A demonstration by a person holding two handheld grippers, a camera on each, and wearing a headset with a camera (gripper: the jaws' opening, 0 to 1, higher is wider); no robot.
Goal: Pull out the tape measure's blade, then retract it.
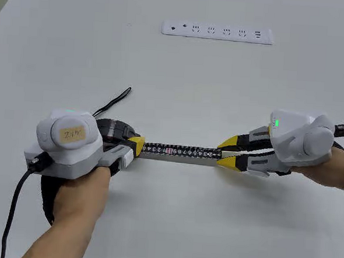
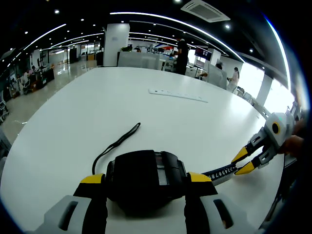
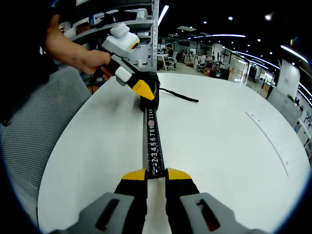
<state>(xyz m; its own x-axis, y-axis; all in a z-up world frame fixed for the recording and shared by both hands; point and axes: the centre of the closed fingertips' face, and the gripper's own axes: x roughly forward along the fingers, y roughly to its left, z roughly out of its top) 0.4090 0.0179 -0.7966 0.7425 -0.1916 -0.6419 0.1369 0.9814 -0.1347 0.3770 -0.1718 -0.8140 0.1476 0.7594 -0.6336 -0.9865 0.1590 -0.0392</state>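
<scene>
- The tape measure's case (image 1: 114,129) sits on the white table (image 1: 172,222), clamped between the jaws of the left gripper (image 2: 146,178).
- The blade (image 1: 179,151) runs out of the case in a straight line to the right gripper (image 3: 156,174), whose yellow tips are pressed together on the blade's end.
- With the blade only part-way out, the step in hand looks like the pull or the very start of the return. One moment cannot settle which.
- To do it well, the right gripper should travel straight along the blade's own line, level with the case's mouth, so the blade neither twists nor buckles.
- The left gripper needs a firm, steady clamp so the case does not slide or tip toward the pull.
- For the return, the pinch is best walked back toward the case rather than released, since a sprung blade would likely whip.
- The end hook is covered by the right tips, so whether they grip the hook or the blade behind it cannot be told.
- The case's mouth and any lock button are hard to make out: the left gripper's body covers them in the head view, and the left gripper view shows the case as a dark mass.
- Whether the blade rests on the table or hangs just above it is unclear.
</scene>
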